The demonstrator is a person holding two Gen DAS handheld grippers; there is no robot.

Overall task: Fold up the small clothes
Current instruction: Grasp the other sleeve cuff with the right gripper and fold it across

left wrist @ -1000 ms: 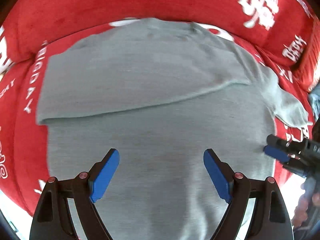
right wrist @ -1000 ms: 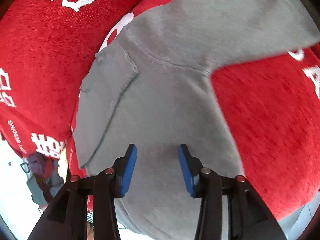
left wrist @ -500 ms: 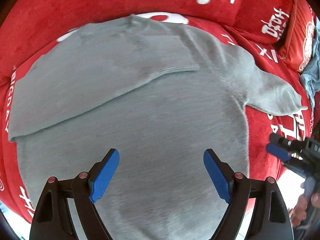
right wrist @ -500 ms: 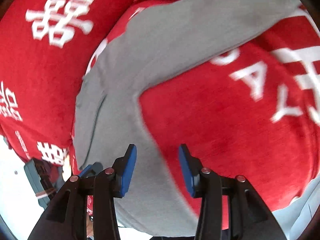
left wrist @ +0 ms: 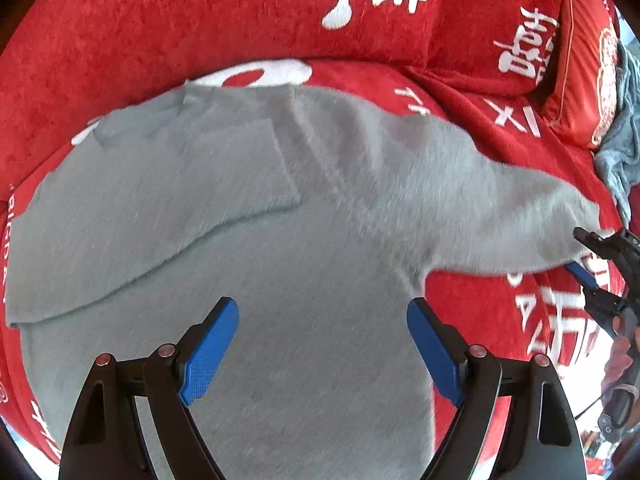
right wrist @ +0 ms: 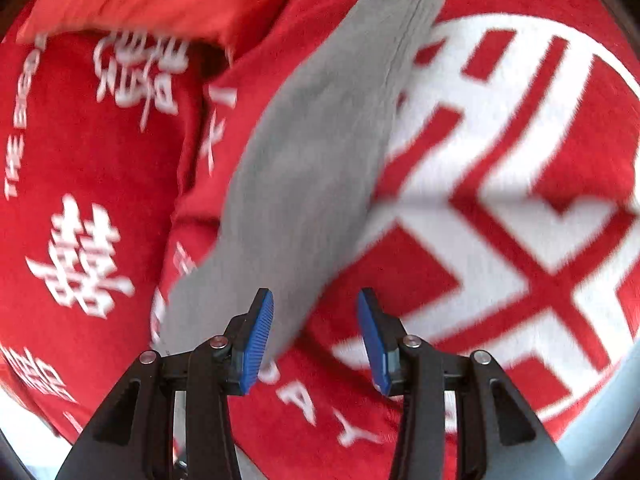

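Note:
A grey knit sweater [left wrist: 280, 248] lies flat on the red sofa cover. One sleeve is folded across its chest at the left; the other sleeve [left wrist: 512, 220] stretches out to the right. My left gripper [left wrist: 322, 344] is open and empty, hovering over the sweater's body. My right gripper [right wrist: 316, 336] is open and empty above the base of the outstretched sleeve [right wrist: 320, 152], whose cuff points away. In the left wrist view the right gripper [left wrist: 588, 256] shows by the sleeve's cuff end.
The red sofa cover [left wrist: 200, 32] with white lettering surrounds the sweater. A red cushion [left wrist: 584, 72] stands at the back right, with a blue-grey cloth [left wrist: 620, 152] beside it. The sofa's front edge runs along the bottom in both views.
Both grippers have swung to the right. The right gripper moved from over the sweater's body to the outstretched sleeve. Both stay open.

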